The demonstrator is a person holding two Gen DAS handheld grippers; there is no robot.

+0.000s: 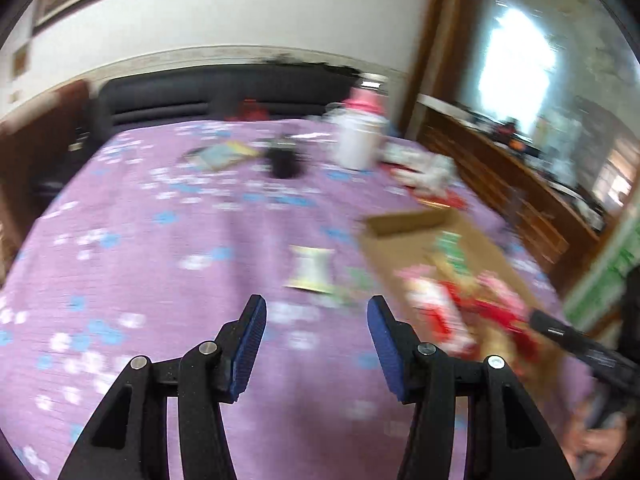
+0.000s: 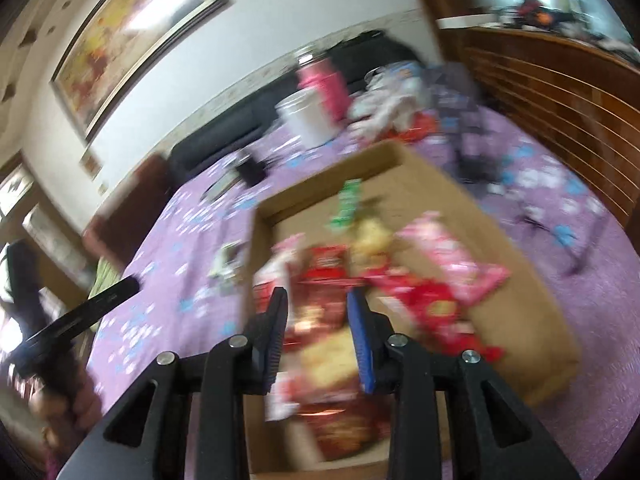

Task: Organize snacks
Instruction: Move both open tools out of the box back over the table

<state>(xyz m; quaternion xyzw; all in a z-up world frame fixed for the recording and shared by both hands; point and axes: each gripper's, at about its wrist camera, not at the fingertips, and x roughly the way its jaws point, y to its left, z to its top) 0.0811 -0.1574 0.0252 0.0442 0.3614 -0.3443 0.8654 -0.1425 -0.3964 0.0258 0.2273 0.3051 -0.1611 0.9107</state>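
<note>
**Snacks in the box, one packet loose on the cloth**

We see the left gripper (image 1: 316, 320) above a purple flowered tablecloth (image 1: 160, 240), its blue-padded jaws standing well apart with nothing between them. Just beyond its tips, a small pale packet (image 1: 311, 269) lies alone on the cloth, outside the cardboard box (image 1: 400, 222) that sits to its right. Both views are heavily smeared, so we cannot read any label.

From the right wrist view, the right gripper (image 2: 316, 316) hangs over the near end of the same box (image 2: 520, 332). Its jaws are parted by a narrow gap, and a red and yellow snack bag (image 2: 324, 344) shows between them; whether the pads press on that bag or merely frame it from above, we cannot tell, though it looks to be lying in the box.

Deeper in the box we see a pink packet (image 2: 452, 256), a red packet (image 2: 432, 304) and a green one (image 2: 348, 204) near the far wall, lying against one another.

At the far end of the table stand a white container (image 2: 308, 120) and a pink bottle (image 2: 324, 80) just behind it, with a heap of wrappers (image 2: 392, 108) to their right and a small dark object (image 2: 252, 170) to their left.
</note>
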